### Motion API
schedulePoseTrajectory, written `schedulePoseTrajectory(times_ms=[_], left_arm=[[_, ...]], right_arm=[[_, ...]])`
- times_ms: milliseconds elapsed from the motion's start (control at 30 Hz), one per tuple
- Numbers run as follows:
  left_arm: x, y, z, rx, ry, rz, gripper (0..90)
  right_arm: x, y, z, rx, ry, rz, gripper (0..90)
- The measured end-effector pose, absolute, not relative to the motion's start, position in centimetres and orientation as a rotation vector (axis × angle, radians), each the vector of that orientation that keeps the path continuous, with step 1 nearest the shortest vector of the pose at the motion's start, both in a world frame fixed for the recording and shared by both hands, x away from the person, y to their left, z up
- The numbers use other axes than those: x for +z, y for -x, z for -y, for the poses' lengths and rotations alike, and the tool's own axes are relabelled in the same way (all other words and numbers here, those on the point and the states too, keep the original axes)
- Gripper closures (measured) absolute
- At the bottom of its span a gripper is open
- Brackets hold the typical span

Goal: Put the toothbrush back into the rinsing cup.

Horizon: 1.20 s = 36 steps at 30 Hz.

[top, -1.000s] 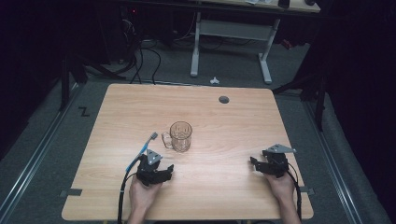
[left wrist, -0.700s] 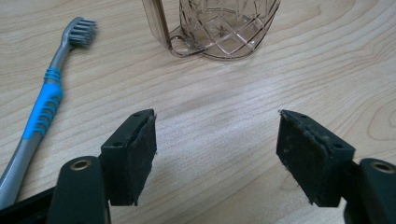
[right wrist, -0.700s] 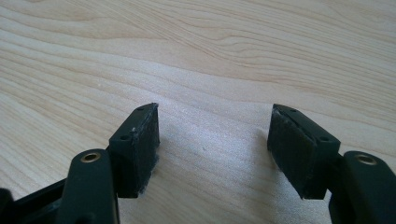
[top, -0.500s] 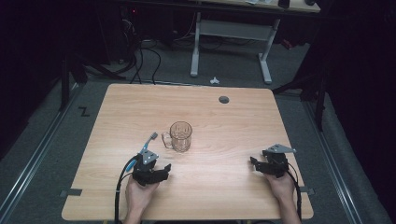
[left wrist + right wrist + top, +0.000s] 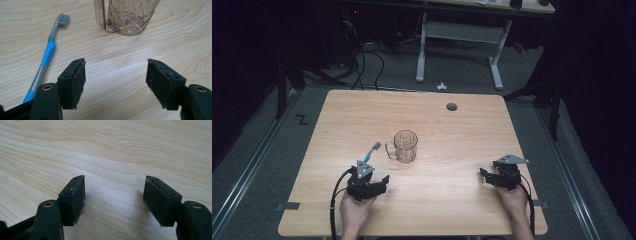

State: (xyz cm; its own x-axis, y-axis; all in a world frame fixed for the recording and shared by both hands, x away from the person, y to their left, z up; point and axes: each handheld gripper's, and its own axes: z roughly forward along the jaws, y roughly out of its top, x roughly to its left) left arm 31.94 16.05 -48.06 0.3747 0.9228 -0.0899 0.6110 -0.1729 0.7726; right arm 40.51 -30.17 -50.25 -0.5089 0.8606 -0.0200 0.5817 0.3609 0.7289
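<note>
No brand, label or lettering can be read on anything here; the one mark is a black Z-shaped strip of tape (image 5: 302, 119) on the grey floor off the tabletop's left side. The left tongs (image 5: 382, 181) sit near the front edge of the wooden tabletop (image 5: 472, 135), jaws spread with only bare wood between the pads; they have just been closing a little, yet they grasp nothing. In the left gripper view the toothbrush (image 5: 47, 56), grey with a blue grip and grey bristles, lies flat on the wood just outside the left jaw, bristle end pointing away from the person. The clear patterned mug (image 5: 404, 146) stands upright just beyond the tongs, near the middle of the tabletop, its handle turned toward the toothbrush (image 5: 371, 152) side; mug (image 5: 127, 16) and brush are near each other but apart. The right tongs (image 5: 485, 175) rest well apart from all this, near the front right corner, jaws released over bare wood. A small dark round cap (image 5: 452, 106) sits near the far edge. Wide open wood lies between the two hands and behind the mug.
</note>
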Motion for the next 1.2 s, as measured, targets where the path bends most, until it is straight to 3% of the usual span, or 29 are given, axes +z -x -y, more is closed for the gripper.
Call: schedulePoseTrajectory(times_ms=[1200], left_arm=[[-46.4, -31.1, -20.2, 0.575, -1.882, -1.42, 28.7]], right_arm=[[-50.3, -40.5, 30.2, 0.951, -1.26, -2.228, 34.6]])
